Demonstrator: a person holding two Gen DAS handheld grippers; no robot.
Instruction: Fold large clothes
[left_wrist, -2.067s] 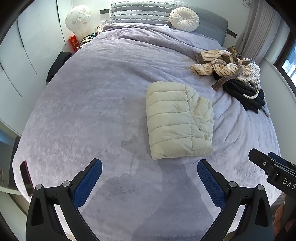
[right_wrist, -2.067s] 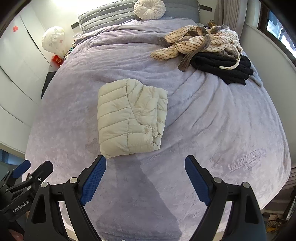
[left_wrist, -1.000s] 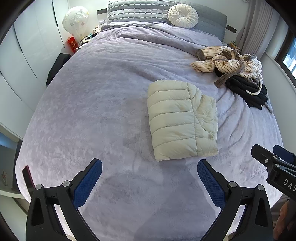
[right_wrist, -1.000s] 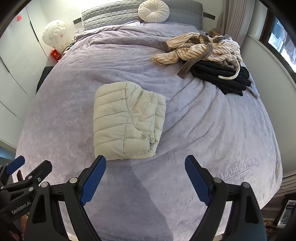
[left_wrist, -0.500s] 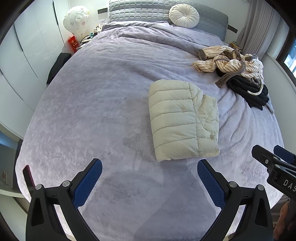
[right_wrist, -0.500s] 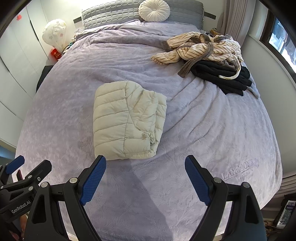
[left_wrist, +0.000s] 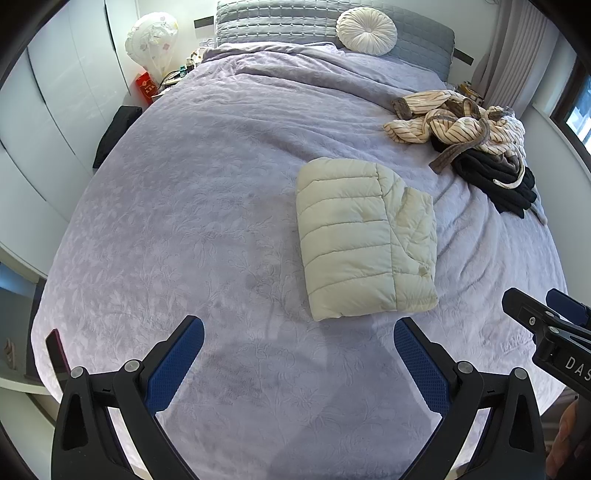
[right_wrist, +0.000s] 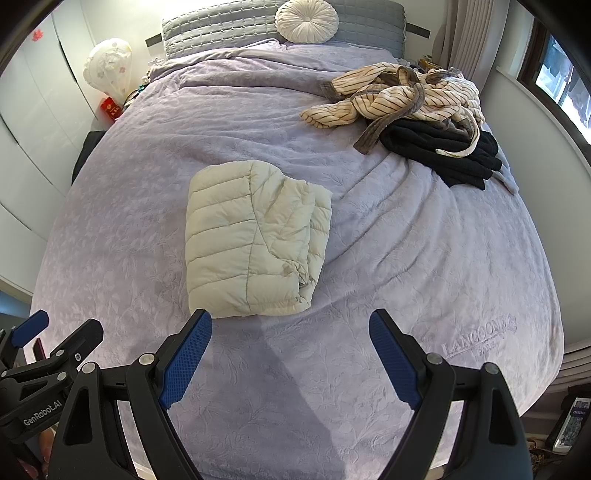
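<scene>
The bed (left_wrist: 192, 206) fills nearly the whole room, spread with a lilac quilt (right_wrist: 424, 258) whose lower right corner carries stitched lettering. Compared with two seconds ago the bed sits a little farther off in both views, so more of its foot end shows; over the last half second nothing shifts at all.

On the bed's far right side lies an unsorted heap: a cream striped robe (right_wrist: 399, 96) tangled on top of a black garment (right_wrist: 443, 147). It has not been touched since the earlier pictures.

Near the middle of the bed, well apart from that heap, rests the folded puffer jacket (left_wrist: 362, 240), a pale cream quilted block with its looser layered edge turned toward the heap. Its shape and place on the bed are the same as before.

Against the headboard at the bed's far end leans a round white cushion (left_wrist: 365, 26).

Over the foot of the bed hang the two tools. The left gripper (left_wrist: 298, 360) has its blue-padded jaws spread wide with only quilt showing between them. The right gripper (right_wrist: 290, 354) is likewise wide apart and holds nothing. Neither touches the jacket, and both keep the same spread as earlier.
</scene>
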